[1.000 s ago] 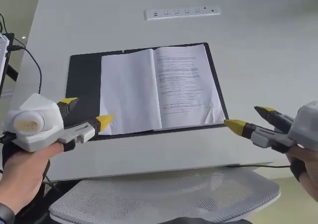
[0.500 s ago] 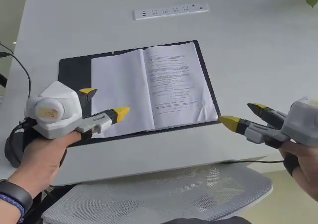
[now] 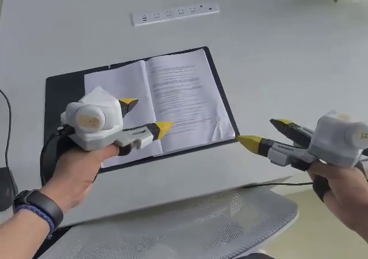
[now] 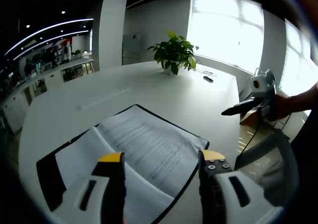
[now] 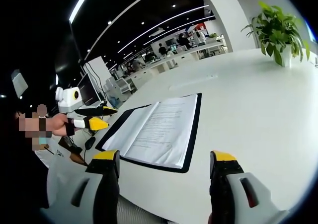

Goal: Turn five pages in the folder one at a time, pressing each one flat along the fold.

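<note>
Folder [image 3: 60,92]: black cover, matt, plastic-looking; its pages [image 3: 178,98] are thin white paper, matt, with fine grey print. My left gripper [image 3: 145,114] and my right gripper [image 3: 264,132]: white moulded plastic housings with a dull finish, grey jaws with smooth yellow plastic tips. Table [image 3: 287,58]: white top, smooth, with a faint sheen; power strip [image 3: 175,14]: white smooth plastic; chair [image 3: 190,219] in front of me: pale woven mesh, open and rough.
</note>
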The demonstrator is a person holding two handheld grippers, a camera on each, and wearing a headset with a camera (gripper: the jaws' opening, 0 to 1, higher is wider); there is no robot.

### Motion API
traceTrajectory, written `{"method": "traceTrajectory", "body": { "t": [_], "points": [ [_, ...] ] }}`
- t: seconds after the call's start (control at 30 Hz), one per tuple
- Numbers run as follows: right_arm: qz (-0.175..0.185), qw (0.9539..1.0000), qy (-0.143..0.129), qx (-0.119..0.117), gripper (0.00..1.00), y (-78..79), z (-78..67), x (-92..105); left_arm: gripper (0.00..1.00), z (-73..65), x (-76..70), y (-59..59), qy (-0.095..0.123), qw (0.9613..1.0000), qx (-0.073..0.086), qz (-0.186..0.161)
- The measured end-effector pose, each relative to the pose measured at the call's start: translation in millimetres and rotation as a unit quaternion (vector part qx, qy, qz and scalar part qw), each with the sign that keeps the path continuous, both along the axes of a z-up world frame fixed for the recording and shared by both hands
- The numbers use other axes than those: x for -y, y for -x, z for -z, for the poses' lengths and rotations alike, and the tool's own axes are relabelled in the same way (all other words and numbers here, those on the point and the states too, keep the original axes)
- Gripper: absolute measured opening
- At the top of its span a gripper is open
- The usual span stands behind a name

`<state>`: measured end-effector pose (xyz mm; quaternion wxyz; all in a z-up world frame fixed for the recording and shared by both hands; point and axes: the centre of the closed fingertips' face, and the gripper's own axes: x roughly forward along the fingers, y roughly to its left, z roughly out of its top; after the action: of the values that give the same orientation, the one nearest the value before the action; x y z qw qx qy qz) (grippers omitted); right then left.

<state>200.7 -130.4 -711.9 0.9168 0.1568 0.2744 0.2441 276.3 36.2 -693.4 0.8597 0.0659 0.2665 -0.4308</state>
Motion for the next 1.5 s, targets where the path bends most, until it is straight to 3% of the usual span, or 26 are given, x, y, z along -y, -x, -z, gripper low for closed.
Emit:
{"method": "traceTrajectory", "body": {
  "t": [0.37,0.5,0.67,0.97,1.3,1.37,1.43,1.5],
  "points": [
    [0.001,1.0000,-0.008,-0.002,0.72,3.9,3.9,4.6,0.53,20.4,62.3,3.0,-0.008,0.9984,-0.010,0.055],
    [0.001,1.0000,-0.010,-0.003,0.72,3.8,4.6,4.9,0.52,29.2,79.7,1.3,-0.010,0.9982,-0.011,0.058],
    [0.002,0.9999,-0.014,-0.005,0.71,3.4,6.0,6.0,0.49,50.6,98.3,2.5,-0.015,0.9981,-0.022,0.056],
    [0.000,0.9998,-0.016,-0.009,0.71,5.0,8.0,5.0,0.45,85.5,111.6,8.9,-0.041,0.9976,-0.036,0.041],
    [0.004,0.9997,-0.019,-0.016,0.69,6.5,9.6,6.0,0.33,113.4,119.3,12.1,-0.068,0.9967,-0.034,0.029],
    [0.005,0.9997,-0.019,-0.016,0.69,6.7,8.9,5.7,0.32,113.0,120.3,11.3,-0.056,0.9979,-0.028,0.016],
    [0.006,0.9996,-0.022,-0.017,0.69,6.4,8.2,5.4,0.28,113.9,117.6,6.9,-0.076,0.9969,0.003,0.018],
    [0.006,0.9996,-0.022,-0.018,0.69,5.9,8.5,5.9,0.26,115.4,119.4,9.6,-0.075,0.9971,0.001,0.008]
  ]
}}
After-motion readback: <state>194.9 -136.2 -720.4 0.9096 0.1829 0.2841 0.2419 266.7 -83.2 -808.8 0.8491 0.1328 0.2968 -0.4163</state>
